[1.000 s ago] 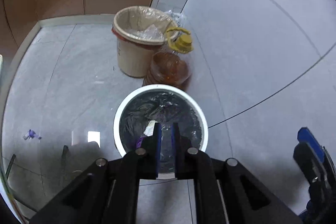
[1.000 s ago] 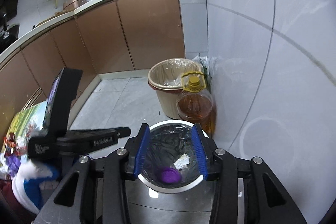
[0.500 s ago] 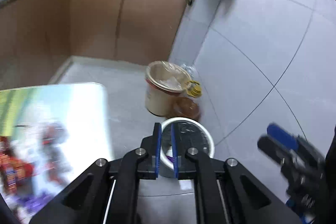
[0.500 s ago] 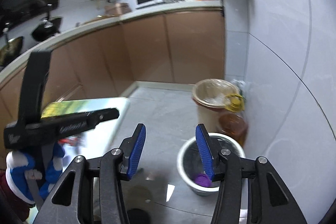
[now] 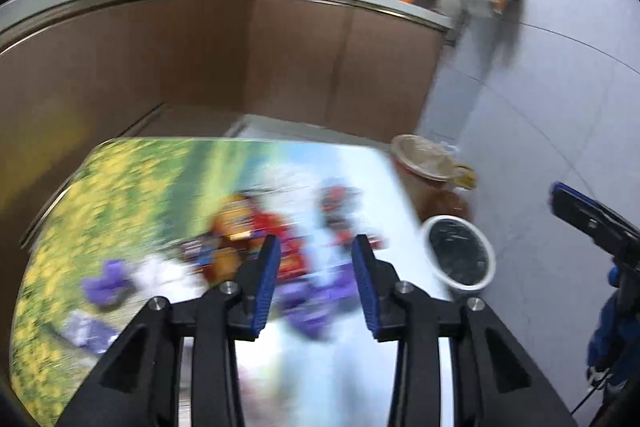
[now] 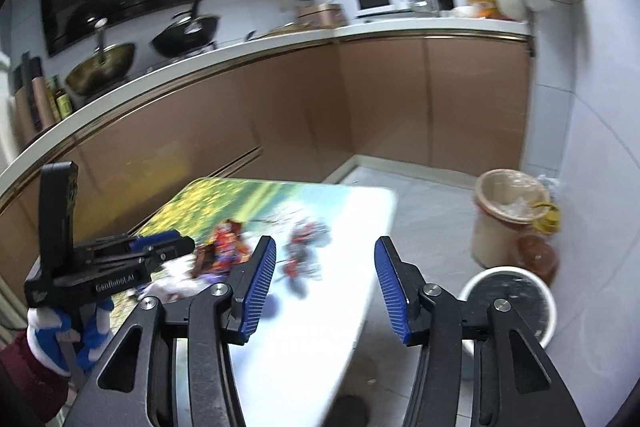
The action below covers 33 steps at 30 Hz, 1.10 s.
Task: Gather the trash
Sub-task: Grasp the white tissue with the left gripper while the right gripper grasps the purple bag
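Blurred wrappers and scraps, red [image 5: 276,231] and purple [image 5: 316,303], lie on a table with a printed landscape top [image 5: 132,187]. My left gripper [image 5: 316,283] is open and empty above them. My right gripper [image 6: 324,287] is open and empty over the table's right part; red wrappers [image 6: 224,247] lie ahead of it. A white bin with a black liner [image 6: 508,303] stands on the floor right of the table; it also shows in the left wrist view [image 5: 460,255]. The left gripper shows at the left in the right wrist view [image 6: 156,247].
A beige bin with a plastic liner [image 6: 512,215] and an oil bottle with a yellow cap [image 6: 538,255] stand by the tiled wall behind the white bin. Brown kitchen cabinets [image 6: 280,115] run along the back, with woks and a microwave on the counter.
Both grippers have risen and swung left from over the white bin to over the table. The left gripper has gone from shut to open. The right gripper has opened wider.
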Tool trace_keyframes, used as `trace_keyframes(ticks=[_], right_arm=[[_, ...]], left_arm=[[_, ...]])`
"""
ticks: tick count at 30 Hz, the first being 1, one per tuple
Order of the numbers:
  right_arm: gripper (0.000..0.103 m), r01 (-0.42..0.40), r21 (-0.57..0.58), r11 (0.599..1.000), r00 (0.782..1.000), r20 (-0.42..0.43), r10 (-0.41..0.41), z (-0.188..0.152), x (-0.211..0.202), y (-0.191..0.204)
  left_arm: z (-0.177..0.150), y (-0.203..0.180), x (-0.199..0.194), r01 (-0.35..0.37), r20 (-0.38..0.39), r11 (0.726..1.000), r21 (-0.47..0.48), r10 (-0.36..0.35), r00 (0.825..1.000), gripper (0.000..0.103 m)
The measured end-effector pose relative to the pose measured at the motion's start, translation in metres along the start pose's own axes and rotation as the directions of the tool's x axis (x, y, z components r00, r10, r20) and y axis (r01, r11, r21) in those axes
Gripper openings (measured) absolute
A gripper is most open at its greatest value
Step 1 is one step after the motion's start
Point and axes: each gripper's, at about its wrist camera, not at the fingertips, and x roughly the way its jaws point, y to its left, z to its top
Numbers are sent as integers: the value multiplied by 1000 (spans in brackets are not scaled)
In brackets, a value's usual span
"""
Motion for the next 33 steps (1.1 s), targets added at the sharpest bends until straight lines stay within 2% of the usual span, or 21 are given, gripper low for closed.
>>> trace_keyframes(ticks=[3, 8, 12, 15, 17, 18, 21, 24, 25, 26, 27, 30, 33], right_arm=[[53, -35, -6, 999, 999, -30, 34, -6, 15, 16], [57, -97, -3, 995, 989, -113, 96, -19, 54, 37], [65, -158, 18, 987, 961, -228, 158, -40, 99, 52], [72, -175, 15, 984, 943, -285, 172, -53, 127, 61], [83, -178, 8, 984, 933, -315, 172, -59, 147, 65], [84, -183, 6, 983, 931, -321, 175, -60, 155, 67], [86, -205, 11, 979, 923, -330, 197, -59, 175, 70], [86, -236, 16, 972, 910, -347, 226, -60, 191, 74], [80, -239, 13, 971, 907, -355, 228, -61, 194, 75], [64, -246, 12, 969, 902, -364, 233, -63, 196, 76], [56, -251, 14, 968, 899, -369, 238, -64, 197, 76], [47, -270, 14, 963, 895, -366, 257, -67, 192, 73], [37, -281, 5, 960, 893, -365, 263, -69, 183, 73]], left_arm=[[-7, 47, -2, -54, -38, 996, -64, 52, 998, 35], [-20, 97, 14, -70, -148, 987, -145, 48, 988, 35], [-24, 117, 39, -78, -235, 973, -217, 26, 972, 35], [-25, 127, 58, -95, -282, 965, -243, 24, 959, 35], [-25, 131, 70, -101, -306, 964, -247, 21, 952, 35], [-25, 132, 75, -104, -318, 964, -246, 21, 948, 36], [-29, 139, 89, -115, -344, 959, -261, 19, 939, 35], [-32, 147, 96, -113, -347, 950, -290, 6, 938, 34], [-33, 149, 97, -110, -343, 947, -302, 0, 939, 34], [-31, 149, 98, -110, -342, 946, -304, -1, 940, 27], [-31, 149, 98, -110, -341, 946, -306, -1, 940, 20], [-31, 150, 96, -103, -334, 943, -318, -9, 942, 8], [-30, 145, 87, -106, -313, 943, -316, 2, 950, 4]])
